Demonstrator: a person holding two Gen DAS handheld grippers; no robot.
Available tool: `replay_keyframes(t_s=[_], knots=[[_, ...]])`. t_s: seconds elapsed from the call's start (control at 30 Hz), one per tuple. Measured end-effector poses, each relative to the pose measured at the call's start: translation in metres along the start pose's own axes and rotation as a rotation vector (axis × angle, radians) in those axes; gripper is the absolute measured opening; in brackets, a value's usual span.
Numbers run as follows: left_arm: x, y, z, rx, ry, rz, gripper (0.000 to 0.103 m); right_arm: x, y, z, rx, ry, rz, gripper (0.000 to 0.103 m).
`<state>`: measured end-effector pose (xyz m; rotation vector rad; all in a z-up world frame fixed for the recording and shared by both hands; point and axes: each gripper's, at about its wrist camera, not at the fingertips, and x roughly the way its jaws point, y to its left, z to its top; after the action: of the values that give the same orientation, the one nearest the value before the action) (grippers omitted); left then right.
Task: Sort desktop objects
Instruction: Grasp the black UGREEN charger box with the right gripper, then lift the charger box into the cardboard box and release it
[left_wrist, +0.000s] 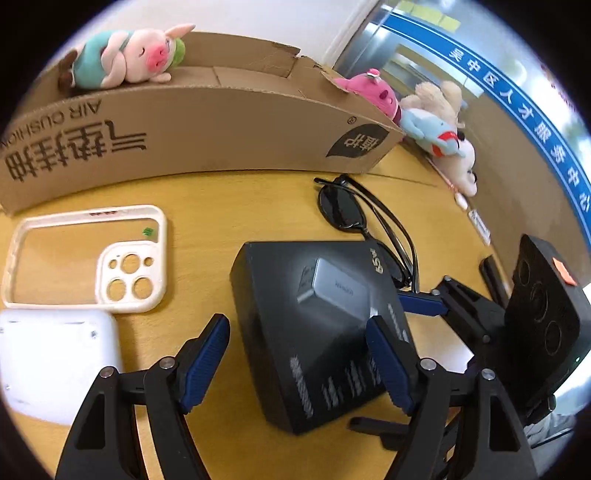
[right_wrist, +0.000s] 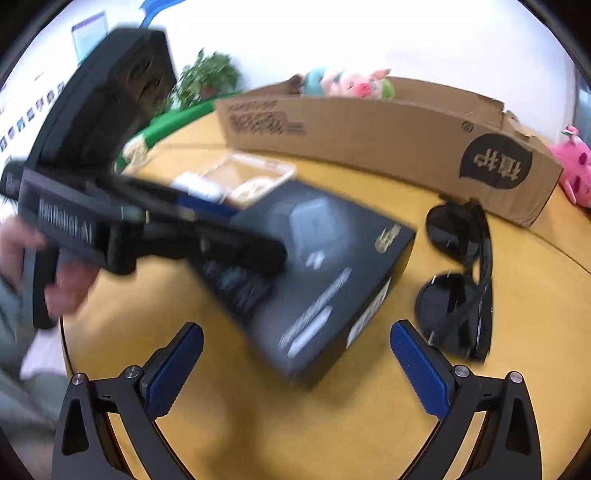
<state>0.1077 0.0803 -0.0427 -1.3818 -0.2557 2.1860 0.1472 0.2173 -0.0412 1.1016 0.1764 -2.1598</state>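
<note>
A black charger box (left_wrist: 317, 325) lies on the yellow table (left_wrist: 221, 206); it also shows in the right wrist view (right_wrist: 317, 273). Black sunglasses (left_wrist: 354, 214) lie just behind it, right of it in the right wrist view (right_wrist: 458, 273). A cream phone case (left_wrist: 88, 258) and a white device (left_wrist: 51, 362) lie at the left. My left gripper (left_wrist: 295, 362) is open, its fingers either side of the box's near end. My right gripper (right_wrist: 295, 362) is open, hovering in front of the box. The right gripper shows in the left wrist view (left_wrist: 421, 306) by the box's right edge.
A long cardboard box (left_wrist: 207, 122) stands along the back with a pig plush (left_wrist: 125, 55) on its rim. More plush toys (left_wrist: 436, 125) lie at the far right. A potted plant (right_wrist: 207, 77) and a green item (right_wrist: 166, 125) stand beyond the table's left edge.
</note>
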Motion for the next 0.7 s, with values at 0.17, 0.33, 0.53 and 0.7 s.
replay_keyframes(t_s=[0.17, 0.33, 0.53, 0.7], knots=[[-0.003, 0.001, -0.003, -0.055, 0.014, 0.001, 0.075, 0.010, 0.006, 0.008, -0.086, 0.056, 0.045, 0.097], [-0.001, -0.001, -0.010, -0.081, -0.009, -0.017, 0.075, 0.012, 0.000, 0.006, -0.089, 0.108, 0.057, 0.092], [-0.010, -0.005, -0.017, -0.058, -0.074, 0.003, 0.069, 0.013, 0.006, 0.005, -0.090, 0.094, 0.007, 0.091], [-0.045, -0.005, -0.005, -0.003, -0.167, -0.023, 0.069, 0.000, 0.018, 0.015, -0.055, 0.002, -0.020, 0.091]])
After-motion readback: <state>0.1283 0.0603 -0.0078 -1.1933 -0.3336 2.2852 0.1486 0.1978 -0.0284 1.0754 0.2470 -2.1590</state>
